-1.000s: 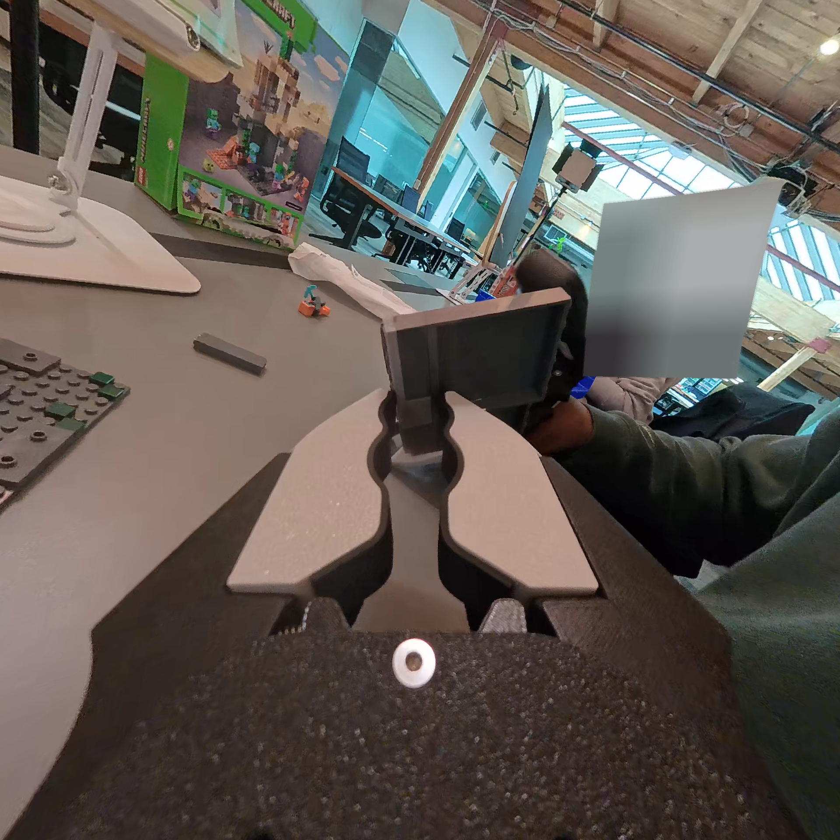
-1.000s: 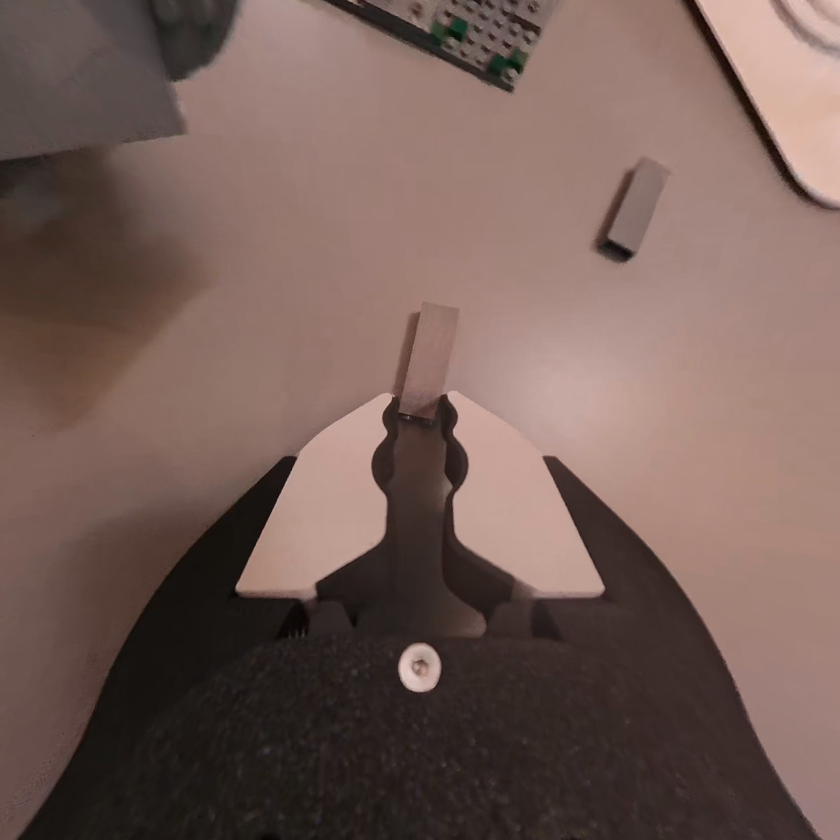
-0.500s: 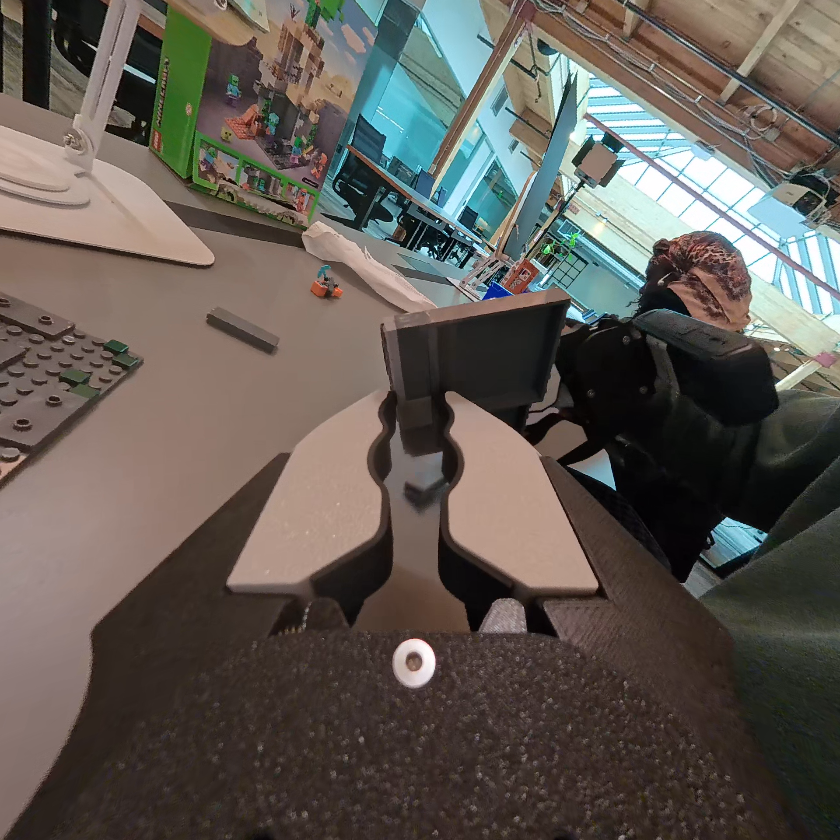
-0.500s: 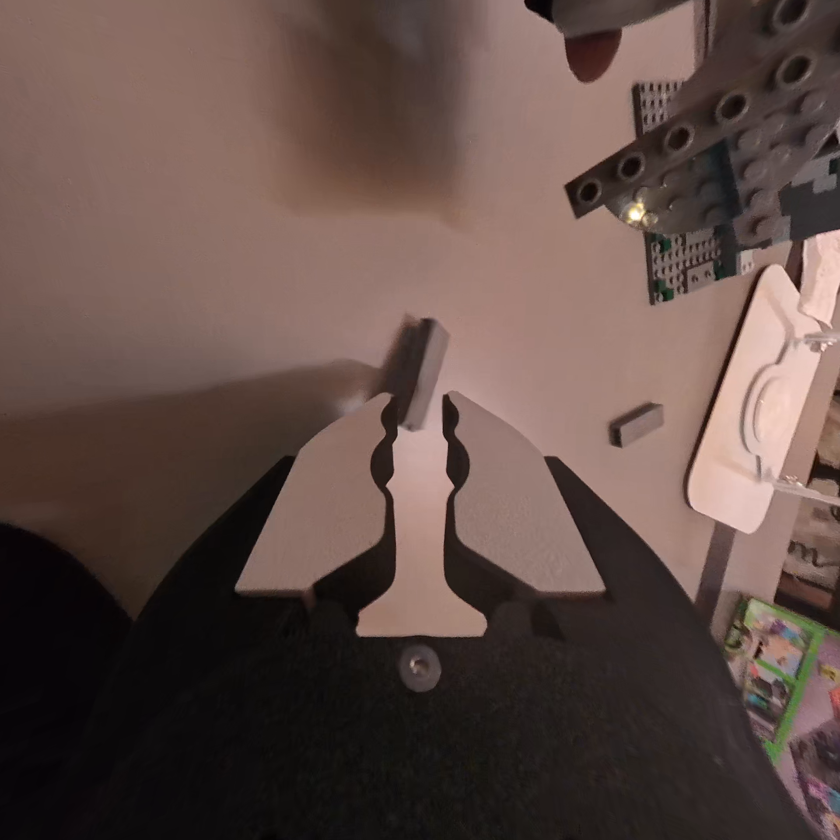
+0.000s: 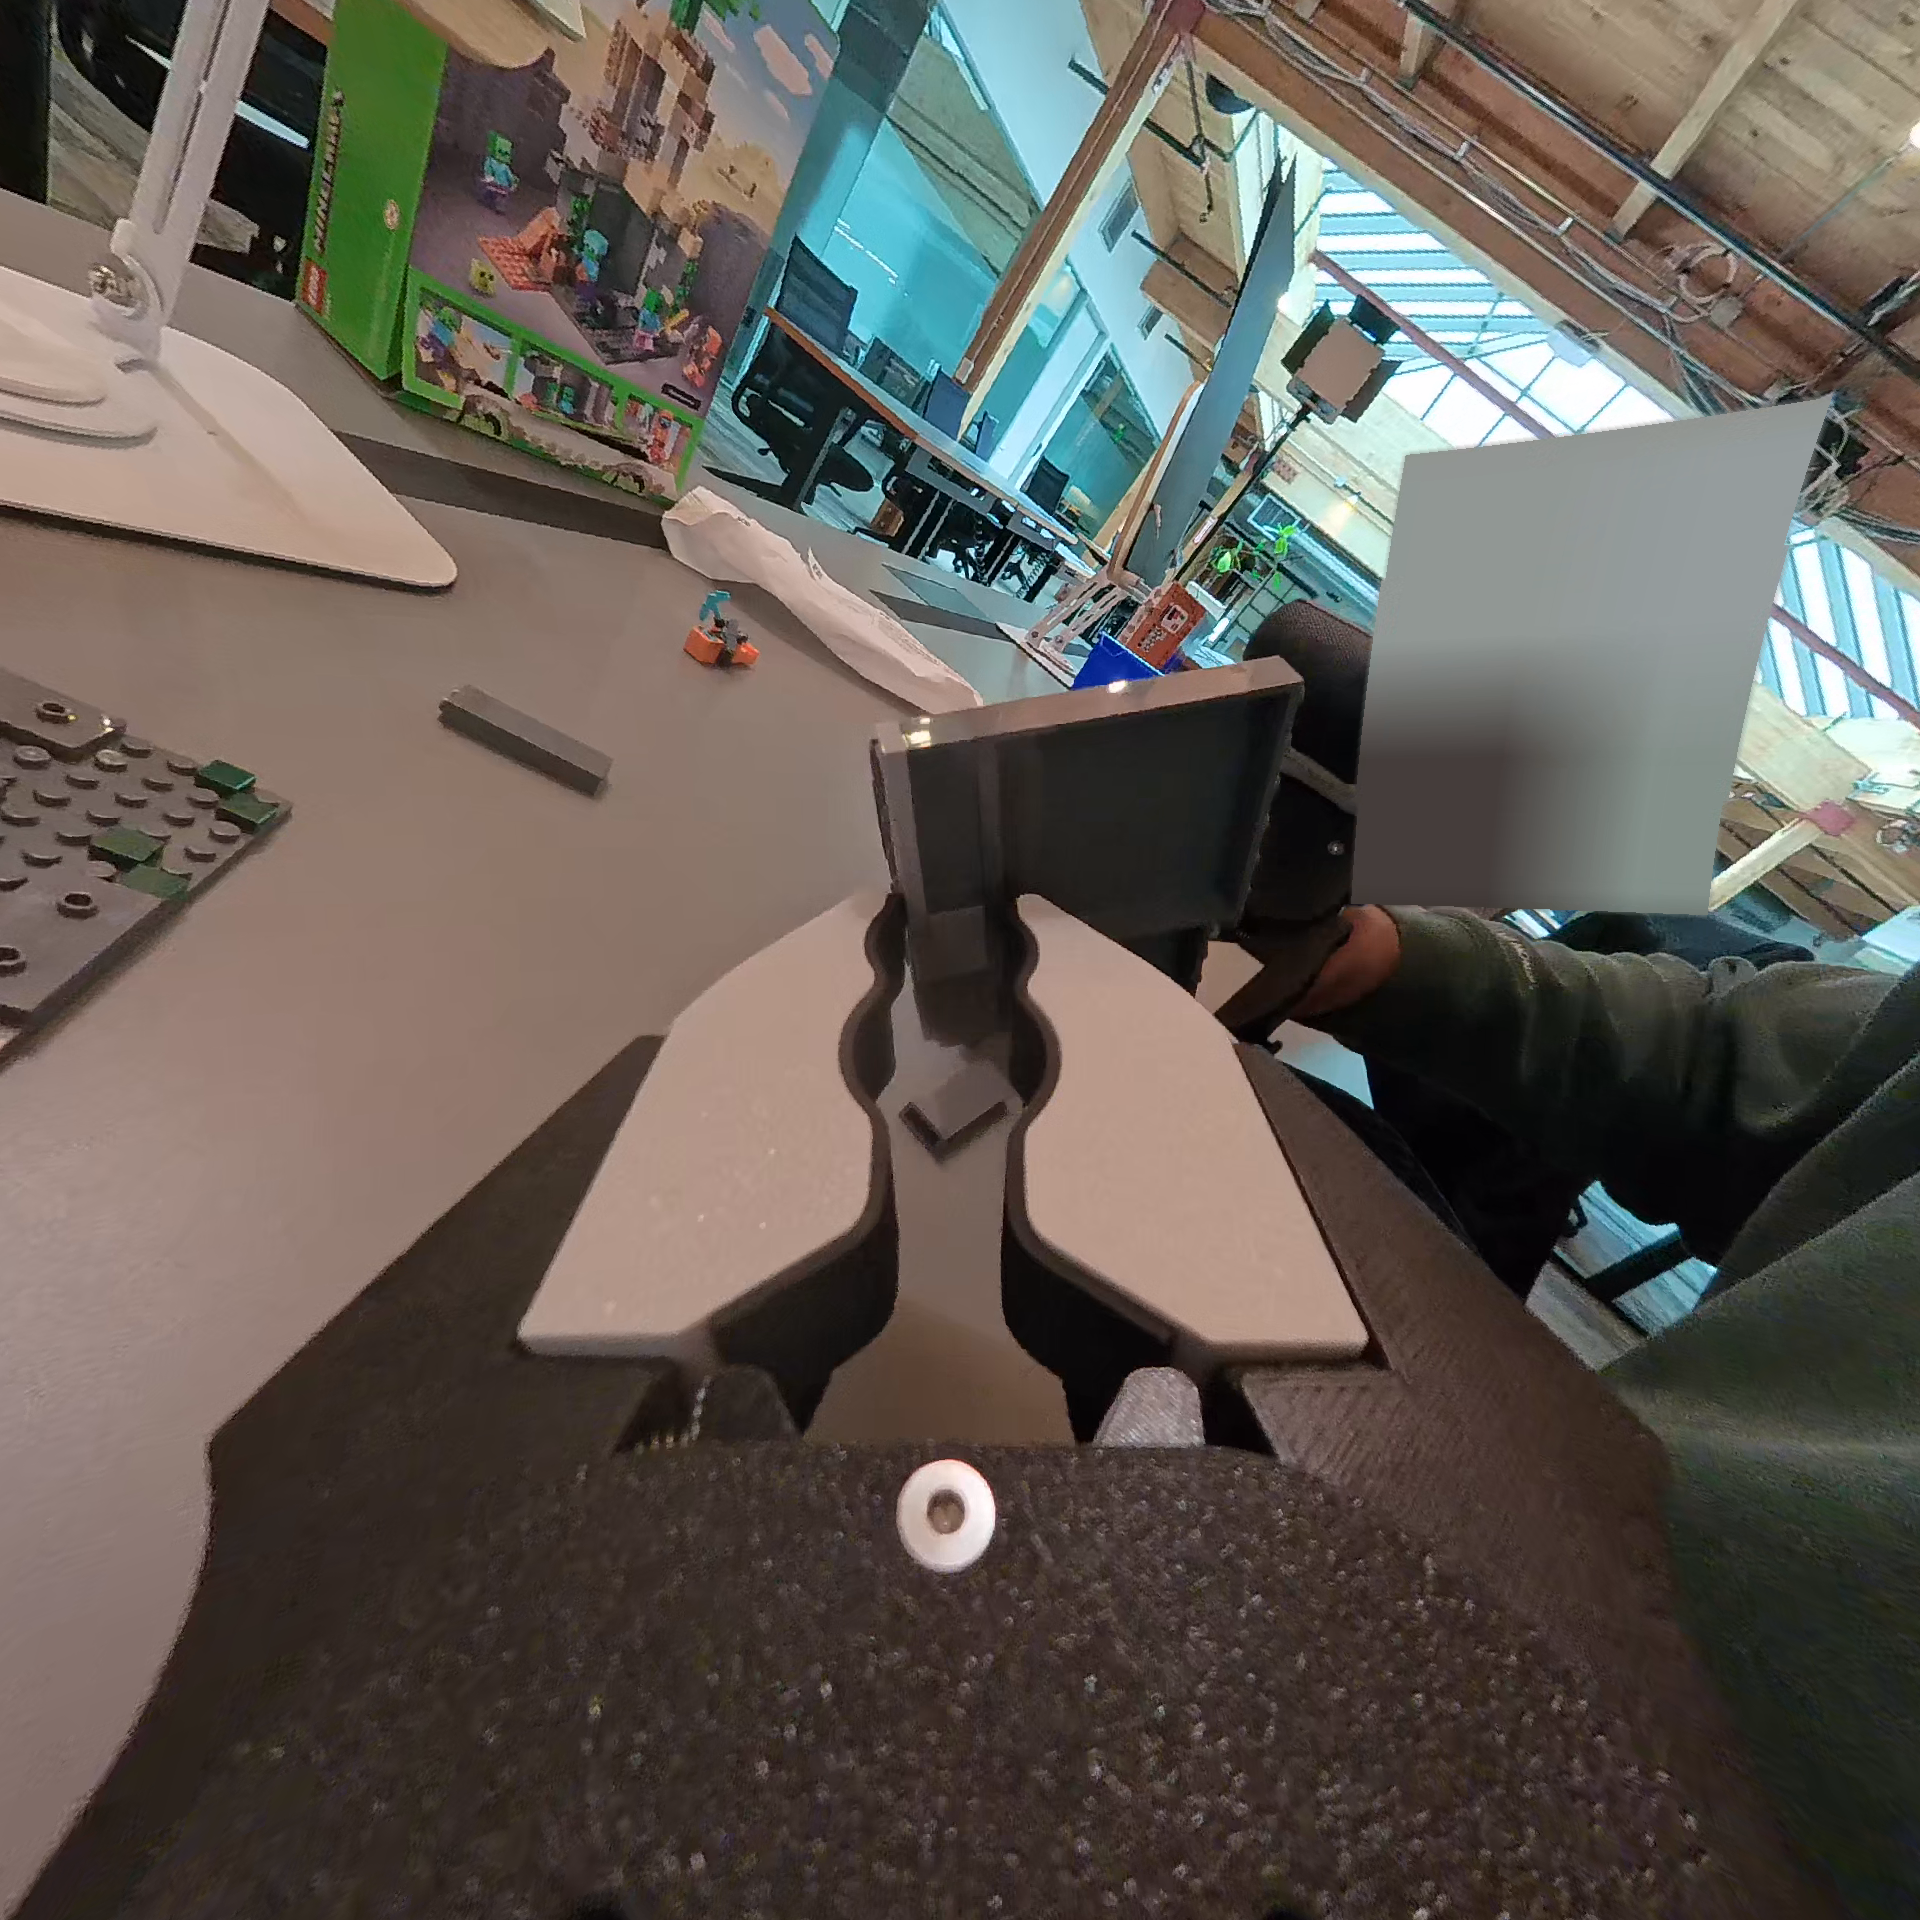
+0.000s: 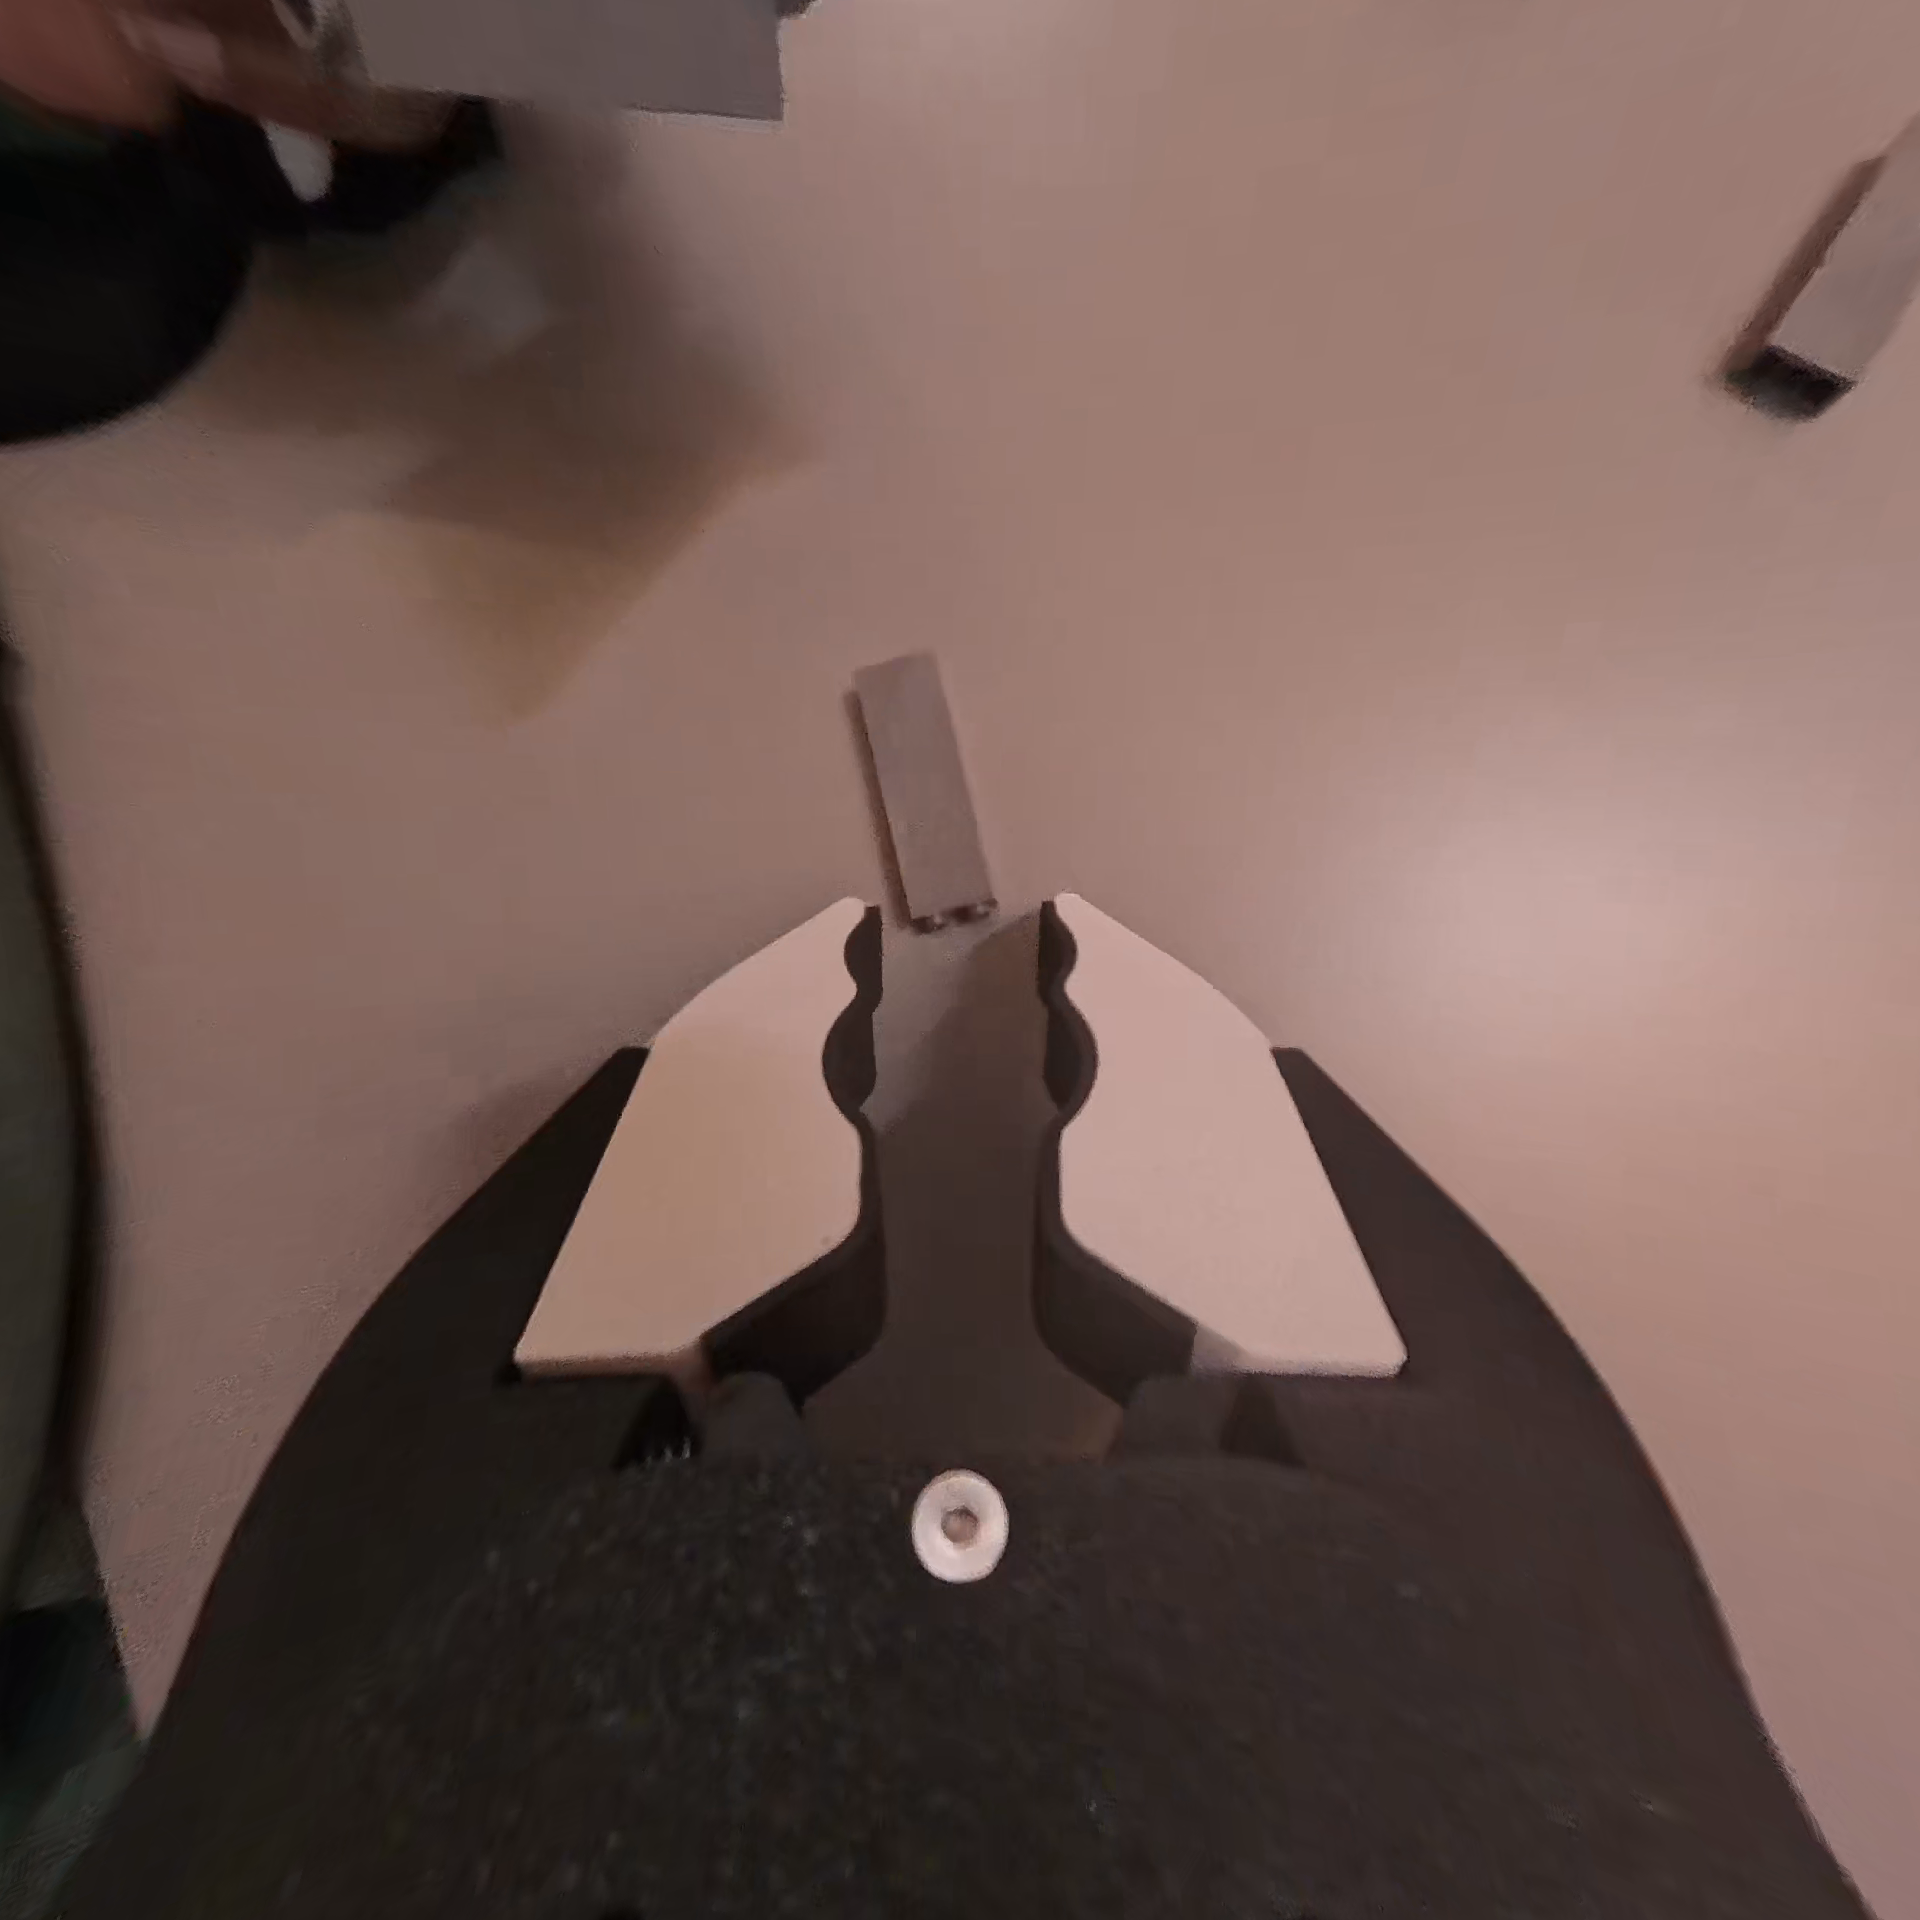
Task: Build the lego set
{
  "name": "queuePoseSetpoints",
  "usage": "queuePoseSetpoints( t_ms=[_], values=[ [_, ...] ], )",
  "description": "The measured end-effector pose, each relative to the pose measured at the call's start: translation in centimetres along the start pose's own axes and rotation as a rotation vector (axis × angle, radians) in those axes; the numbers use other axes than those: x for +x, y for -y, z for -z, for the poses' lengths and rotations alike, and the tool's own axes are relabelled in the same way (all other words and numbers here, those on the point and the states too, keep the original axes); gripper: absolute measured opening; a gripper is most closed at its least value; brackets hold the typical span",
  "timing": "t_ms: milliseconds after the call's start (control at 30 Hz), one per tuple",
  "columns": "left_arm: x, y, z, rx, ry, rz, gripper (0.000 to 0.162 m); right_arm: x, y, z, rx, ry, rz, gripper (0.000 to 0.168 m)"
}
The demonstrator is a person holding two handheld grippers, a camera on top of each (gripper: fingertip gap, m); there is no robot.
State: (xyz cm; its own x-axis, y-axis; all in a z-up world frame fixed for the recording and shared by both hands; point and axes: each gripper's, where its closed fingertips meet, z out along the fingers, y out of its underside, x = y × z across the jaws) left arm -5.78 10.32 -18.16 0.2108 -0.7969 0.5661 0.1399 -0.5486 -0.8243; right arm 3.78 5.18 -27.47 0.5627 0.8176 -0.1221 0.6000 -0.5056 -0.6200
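Note:
My left gripper (image 5: 956,935) is shut on the edge of a dark grey plate assembly (image 5: 1091,810) and holds it tilted above the grey table (image 5: 416,987). A small grey brick (image 5: 951,1122) lies on the table below, seen through the finger gap. My right gripper (image 6: 958,914) points down at the table with its jaws a little apart. A narrow grey brick (image 6: 925,800) sits just ahead of its tips, with a gap on each side. The plate assembly (image 6: 571,52) shows blurred at the top left of the right wrist view.
A dark studded baseplate (image 5: 104,831) lies at the left. A long grey brick (image 5: 525,740) lies mid-table and also shows in the right wrist view (image 6: 1829,281). A white stand base (image 5: 208,447), the set's box (image 5: 561,239), a small orange figure (image 5: 720,639), a white bag (image 5: 810,603) and a person's sleeve (image 5: 1558,1039) are around. My hands' fingertips stand some 15 cm from each other. The right gripper is farther from the dark studded baseplate (image 5: 104,831), some 20 cm, than the left, some 15 cm.
The right gripper swung round over the table and back, with the narrow brick staying at its tips. Its jaws now stand wider apart. The left gripper keeps holding the plate assembly, shifted slightly.

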Motion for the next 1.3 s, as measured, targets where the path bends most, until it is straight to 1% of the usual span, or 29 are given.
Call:
queuePoseSetpoints(
  t_ms=[67, 100, 200, 267, 333, 433, 533, 600, 700, 867, 1067, 1300],
  values=[
    [0.1, -0.1, 0.0, -0.004, -0.004, -0.002, 0.017, -0.3, 0.2, -0.6, -0.006, 0.001, 0.030, 0.026],
    [0.1, -0.1, 0.0, -0.005, -0.005, -0.002, 0.017, -0.1, 0.3, -0.7, -0.016, -0.014, 0.057, 0.017],
    [0.2, -0.1, 0.1, -0.013, 0.001, -0.008, 0.017, 0.7, 0.4, 0.3, -0.120, -0.016, 0.167, 0.016],
    [0.0, -0.2, 0.1, -0.017, 0.007, -0.002, 0.017, 2.4, 0.5, 2.4, -0.284, -0.064, 0.309, 0.016],
    [-0.1, -0.3, 0.1, -0.023, 0.012, 0.005, 0.017, 5.0, 0.7, 5.2, -0.496, -0.135, 0.448, 0.016],
    [-0.1, -0.3, 0.1, -0.027, 0.017, 0.008, 0.017, 8.7, 0.6, 8.8, -0.844, -0.179, 0.551, 0.016],
    [-0.1, -0.2, 0.2, -0.025, 0.023, 0.004, 0.017, 11.7, -0.1, 10.1, -1.107, -0.183, 0.594, 0.016],
    [-0.1, 0.0, 0.4, -0.018, 0.025, 0.003, 0.017, 12.7, -0.7, 9.7, -1.204, -0.171, 0.574, 0.016],
    [0.0, 0.3, 0.7, -0.009, 0.029, 0.001, 0.017, 13.1, -1.2, 8.5, -1.266, -0.168, 0.551, 0.016],
    [0.4, 0.3, 0.6, -0.010, 0.014, 0.002, 0.017, 12.5, -1.2, 6.9, -1.278, -0.165, 0.553, 0.017],
    [0.8, 0.2, 0.5, -0.018, -0.001, -0.001, 0.017, 11.9, -0.9, 6.1, -1.237, -0.151, 0.533, 0.017],
    [0.7, 0.3, 0.5, -0.014, -0.002, 0.002, 0.017, 12.2, -0.5, 6.1, -1.206, -0.152, 0.518, 0.019]
  ],
)
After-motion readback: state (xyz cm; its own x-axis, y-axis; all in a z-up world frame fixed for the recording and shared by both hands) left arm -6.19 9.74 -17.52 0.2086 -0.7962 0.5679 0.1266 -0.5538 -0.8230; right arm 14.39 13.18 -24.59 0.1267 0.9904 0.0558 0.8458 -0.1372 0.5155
